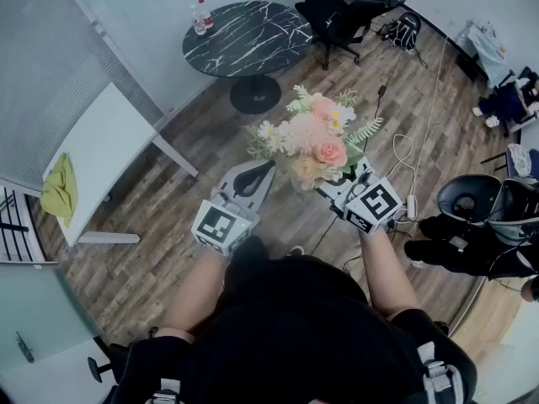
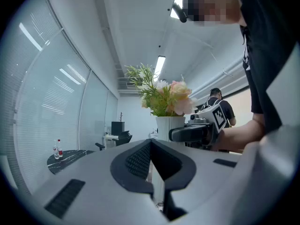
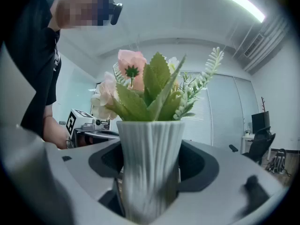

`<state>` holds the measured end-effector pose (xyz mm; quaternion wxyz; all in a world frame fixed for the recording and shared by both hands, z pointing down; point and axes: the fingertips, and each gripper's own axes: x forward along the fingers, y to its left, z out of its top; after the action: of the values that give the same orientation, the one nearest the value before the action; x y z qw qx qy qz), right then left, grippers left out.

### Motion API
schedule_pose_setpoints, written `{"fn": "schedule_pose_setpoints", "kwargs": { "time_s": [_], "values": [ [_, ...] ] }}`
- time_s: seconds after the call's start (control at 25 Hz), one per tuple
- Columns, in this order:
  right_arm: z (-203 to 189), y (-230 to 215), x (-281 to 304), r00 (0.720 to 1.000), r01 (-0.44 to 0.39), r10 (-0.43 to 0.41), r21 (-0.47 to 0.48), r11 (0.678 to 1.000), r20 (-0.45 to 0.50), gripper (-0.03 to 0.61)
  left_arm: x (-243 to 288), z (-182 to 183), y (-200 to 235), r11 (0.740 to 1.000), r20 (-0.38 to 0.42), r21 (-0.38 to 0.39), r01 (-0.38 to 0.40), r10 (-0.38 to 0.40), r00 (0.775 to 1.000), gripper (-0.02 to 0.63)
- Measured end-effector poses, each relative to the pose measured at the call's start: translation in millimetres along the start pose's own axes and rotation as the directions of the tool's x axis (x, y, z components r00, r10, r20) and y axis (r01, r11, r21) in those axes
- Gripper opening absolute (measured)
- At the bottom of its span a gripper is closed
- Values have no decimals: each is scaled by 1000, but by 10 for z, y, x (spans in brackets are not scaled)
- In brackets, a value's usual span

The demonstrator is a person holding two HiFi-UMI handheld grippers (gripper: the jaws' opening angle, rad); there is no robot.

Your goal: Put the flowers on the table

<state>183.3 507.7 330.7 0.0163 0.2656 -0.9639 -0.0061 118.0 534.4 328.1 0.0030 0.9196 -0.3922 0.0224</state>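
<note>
- Two tongs in view, one in each of my hands, both pointing level.
- Right tongs (image 1: 347, 183): jaws spread wide and clamped on one white ribbed vase (image 3: 150, 165), one jaw on each side of its body. The vase stands upright.
- Left tongs (image 1: 263, 172): jaws pressed together at the tips, nothing between them. They sit just beside the vase on my left, apart from it.
- Flowers (image 1: 313, 137): one bunch in the vase, with pink and cream blossoms, small white daisies and green fern sprigs. The blossoms are too bunched to count.
- The bunch is held up in the air over the wood floor (image 1: 160, 251), resting on no table.
- Tables: two. One round black marble table (image 1: 248, 36) lies ahead, beyond the flowers, with two bottles (image 1: 200, 17) near its far-left rim. One white table (image 1: 105, 154) is to my left, with one yellow-green cloth (image 1: 59, 188) on it.
- One black office chair (image 1: 337, 15) stands just beside the round table.
</note>
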Motion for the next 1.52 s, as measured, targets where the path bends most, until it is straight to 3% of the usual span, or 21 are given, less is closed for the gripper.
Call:
{"fn": "schedule_pose_setpoints", "kwargs": {
  "time_s": [0.56,0.96,1.52],
  "values": [
    [-24,5,50,1000,-31,31,18,999,2,341,15,-31,47,1000,-3,-25,-3,2,1000,12],
    [-92,-17,260,999,-43,41,86,995,29,341,0,-163,279,1000,-17,-25,-6,6,1000,12],
    [23,-563,1400,1000,-12,13,67,998,-9,342,349,-86,1524,998,-10,-53,34,-35,999,12]
  ]
}}
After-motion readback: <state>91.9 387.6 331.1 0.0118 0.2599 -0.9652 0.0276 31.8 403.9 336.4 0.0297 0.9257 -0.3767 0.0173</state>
